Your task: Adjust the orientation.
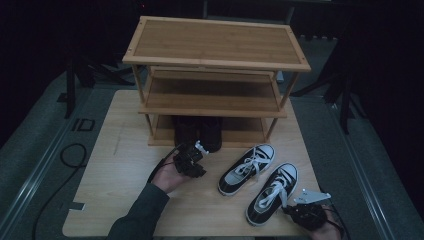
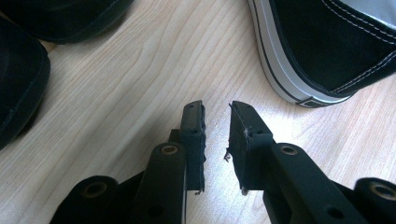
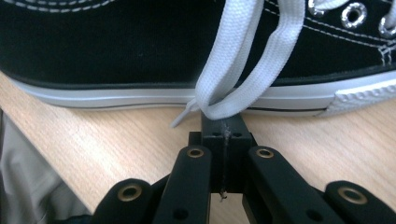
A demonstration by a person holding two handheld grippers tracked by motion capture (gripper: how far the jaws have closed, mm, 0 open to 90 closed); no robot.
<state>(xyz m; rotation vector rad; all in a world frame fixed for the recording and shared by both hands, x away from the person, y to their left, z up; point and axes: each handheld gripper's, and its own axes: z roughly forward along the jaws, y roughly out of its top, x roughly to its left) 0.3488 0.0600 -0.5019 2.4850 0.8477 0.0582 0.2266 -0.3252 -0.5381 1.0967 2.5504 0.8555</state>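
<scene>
right gripper view: the right tool (image 3: pixel 223 122) is clenched on the white shoelace (image 3: pixel 243 70) of the nearer sneaker (image 3: pixel 116 42), the lace looping over its closed tips beside the sole. from the high view that sneaker (image 1: pixel 272 194) lies at about 5 o'clock on the tabletop (image 1: pixel 115 165), its mate (image 1: pixel 246 169) just beside it toward 11 o'clock. the left tool (image 2: pixel 215 122) hangs released, jaws slightly apart over bare wood, near the wooden shoe rack (image 1: pixel 215 55) at 12 o'clock.
</scene>
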